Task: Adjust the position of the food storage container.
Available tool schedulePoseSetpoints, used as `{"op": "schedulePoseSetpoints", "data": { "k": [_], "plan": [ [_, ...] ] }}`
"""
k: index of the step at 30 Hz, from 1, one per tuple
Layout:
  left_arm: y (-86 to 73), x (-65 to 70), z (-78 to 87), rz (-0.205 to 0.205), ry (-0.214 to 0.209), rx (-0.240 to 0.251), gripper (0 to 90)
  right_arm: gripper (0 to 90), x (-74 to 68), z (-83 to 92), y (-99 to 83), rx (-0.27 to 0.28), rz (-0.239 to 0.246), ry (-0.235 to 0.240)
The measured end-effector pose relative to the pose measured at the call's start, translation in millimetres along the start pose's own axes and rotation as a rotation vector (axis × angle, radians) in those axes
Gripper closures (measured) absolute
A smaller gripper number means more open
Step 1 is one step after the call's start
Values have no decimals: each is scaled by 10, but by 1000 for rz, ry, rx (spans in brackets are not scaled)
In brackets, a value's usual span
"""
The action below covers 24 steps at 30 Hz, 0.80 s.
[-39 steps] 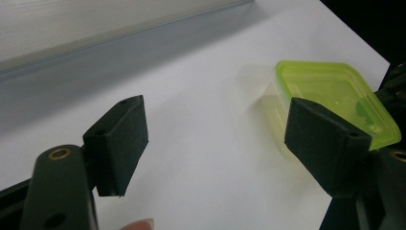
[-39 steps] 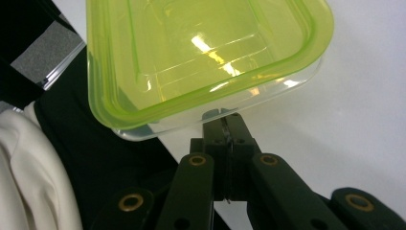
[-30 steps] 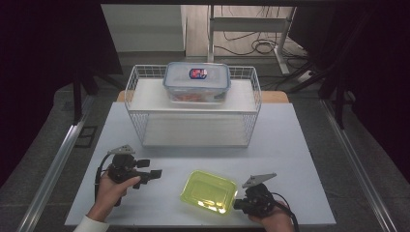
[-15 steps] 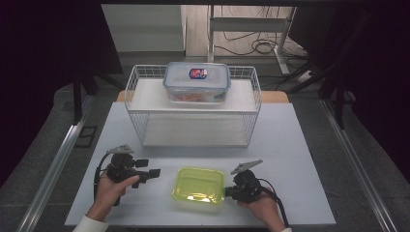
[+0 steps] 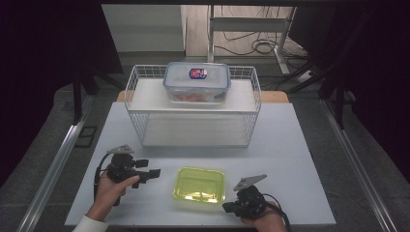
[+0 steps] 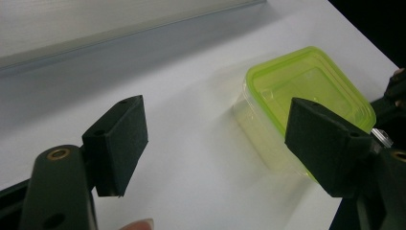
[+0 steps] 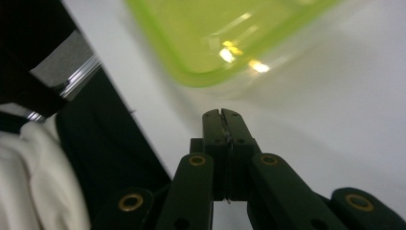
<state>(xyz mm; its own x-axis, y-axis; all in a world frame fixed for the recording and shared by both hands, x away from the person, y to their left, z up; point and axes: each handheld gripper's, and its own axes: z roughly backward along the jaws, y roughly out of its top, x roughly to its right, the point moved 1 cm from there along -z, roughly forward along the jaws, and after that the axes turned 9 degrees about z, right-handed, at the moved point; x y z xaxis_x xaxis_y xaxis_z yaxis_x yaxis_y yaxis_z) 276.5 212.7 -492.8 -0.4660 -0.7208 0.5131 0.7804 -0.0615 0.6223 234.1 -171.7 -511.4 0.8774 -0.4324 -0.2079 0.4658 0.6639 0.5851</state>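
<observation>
Yellow-green plastic container [image 5: 199,185] sits on the white table [image 5: 290,159], between both grippers. Left gripper [image 5: 153,173] has jaws apart, empty, just beside it. Right gripper [image 5: 227,208] has jaws pressed together, near its corner.

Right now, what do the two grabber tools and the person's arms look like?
Both tools are black. The left gripper and the right gripper each carry a grey three-cornered plate on top and trail a black cable. Each has two flat, blocky black fingers on arms with small brass-coloured rivets. A white sleeve covers the left arm.
</observation>
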Motion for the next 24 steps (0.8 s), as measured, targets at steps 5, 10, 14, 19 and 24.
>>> {"op": "schedulePoseSetpoints", "data": {
  "k": [5, 10, 14, 19, 24],
  "plan": [
    [-2, -7, -7, 3, -1, -3, 215, 890, -45, -102, 93, 13, 12, 17],
    [-2, -1, -9, 4, -4, -2, 214, 891, 14, -157, 128, 11, 12, -8],
    [-1, -2, -14, 8, -5, -1, 211, 891, 58, -173, 137, 12, 6, -22],
    [3, 18, -14, 36, -22, 9, 187, 890, 53, -159, 116, 11, 6, -10],
    [4, 45, -10, 63, -29, 14, 178, 888, 75, 13, 16, 34, -13, -26]
  ]
}}
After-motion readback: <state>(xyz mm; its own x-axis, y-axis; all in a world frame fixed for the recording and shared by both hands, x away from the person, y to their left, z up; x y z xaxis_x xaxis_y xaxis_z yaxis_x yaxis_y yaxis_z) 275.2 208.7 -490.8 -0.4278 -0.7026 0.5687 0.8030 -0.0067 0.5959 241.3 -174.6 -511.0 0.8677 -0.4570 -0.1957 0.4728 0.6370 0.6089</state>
